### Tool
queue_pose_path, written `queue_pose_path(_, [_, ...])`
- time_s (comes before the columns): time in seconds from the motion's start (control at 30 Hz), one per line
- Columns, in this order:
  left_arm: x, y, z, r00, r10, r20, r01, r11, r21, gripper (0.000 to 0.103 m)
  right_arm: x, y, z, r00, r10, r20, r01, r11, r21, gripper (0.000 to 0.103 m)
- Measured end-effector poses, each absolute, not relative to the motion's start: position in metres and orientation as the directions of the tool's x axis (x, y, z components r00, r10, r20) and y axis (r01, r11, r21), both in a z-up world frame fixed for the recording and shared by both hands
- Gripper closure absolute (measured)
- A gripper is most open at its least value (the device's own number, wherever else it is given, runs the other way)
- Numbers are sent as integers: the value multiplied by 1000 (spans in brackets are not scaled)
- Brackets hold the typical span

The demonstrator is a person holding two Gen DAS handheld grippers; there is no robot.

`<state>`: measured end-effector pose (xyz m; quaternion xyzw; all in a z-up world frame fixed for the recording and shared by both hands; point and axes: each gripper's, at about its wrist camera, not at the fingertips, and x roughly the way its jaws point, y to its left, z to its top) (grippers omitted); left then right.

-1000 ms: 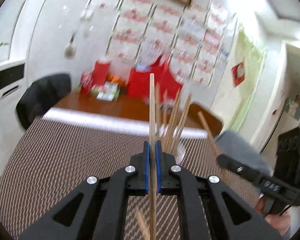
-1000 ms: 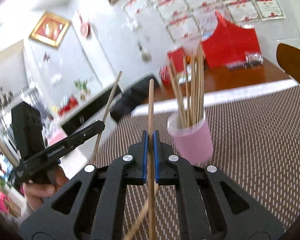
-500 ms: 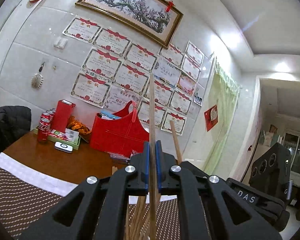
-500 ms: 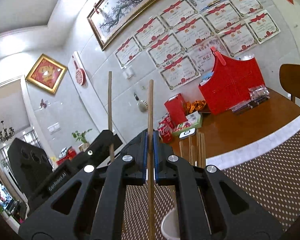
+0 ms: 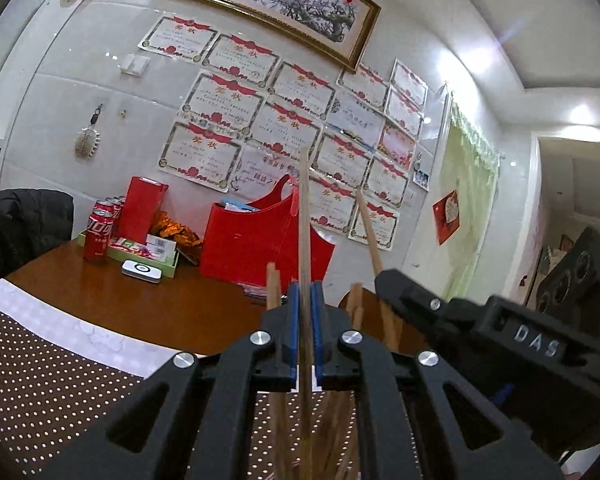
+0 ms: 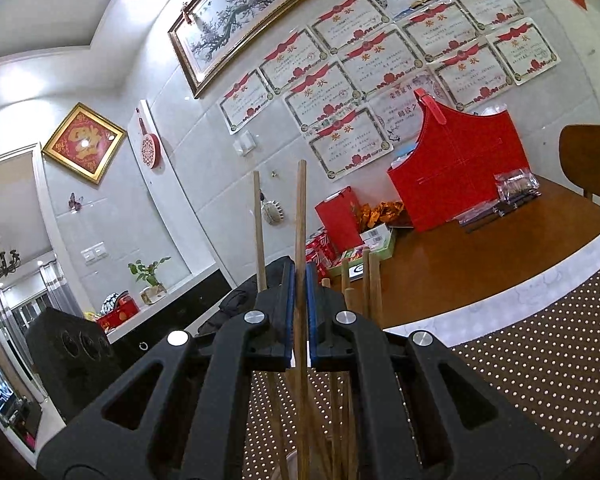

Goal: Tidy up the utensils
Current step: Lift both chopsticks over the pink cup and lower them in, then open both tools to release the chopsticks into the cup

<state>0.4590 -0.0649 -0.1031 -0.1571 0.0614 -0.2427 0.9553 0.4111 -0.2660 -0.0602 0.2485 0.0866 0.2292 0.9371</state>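
My left gripper [image 5: 305,300] is shut on a wooden chopstick [image 5: 304,220] that stands upright between its blue pads. My right gripper [image 6: 298,280] is shut on another wooden chopstick [image 6: 300,216], also upright. Each gripper shows in the other's view: the right one [image 5: 404,284] with its chopstick [image 5: 368,232], the left one's chopstick [image 6: 258,232]. Several more chopsticks [image 5: 274,292] [image 6: 370,284] stand bunched right under and behind both grippers. The cup that holds them is hidden.
A brown dotted mat [image 5: 40,380] covers the near table, with a white band and brown wood [image 5: 140,304] beyond. At the wall stand a red basket [image 5: 252,240], a red box [image 5: 142,208], soda cans [image 5: 98,236] and a tray. A wooden chair back [image 6: 592,160] stands right.
Both grippers have tilted upward and come down close over the bunch of chopsticks. The pink cup has dropped out of sight below them. Each still holds its chopstick.
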Motion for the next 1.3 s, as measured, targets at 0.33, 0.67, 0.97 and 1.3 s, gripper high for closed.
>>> queue_pose_path(0.33, [457,-64,-113,883,-467,-54,428,846,-319,97,413,-258,-67,889,456,-51,-380,794,475,97])
queue_pose_path(0.67, [455,-62,-118,880,-472,-62,427,841,-333,97,414,-246,-72,890,451,-72,-381,820,427,93])
queue_pose_path(0.97, [435,-52,-103,891,-446,-86,395,854,-340,34,377,-274,-42,907,422,-13,-364,797,481,8])
queue_pose_path(1.3, [369,-32,-61,913,-392,-116,355,901,-251,20,320,-291,-8,934,346,-88,-276,857,435,6])
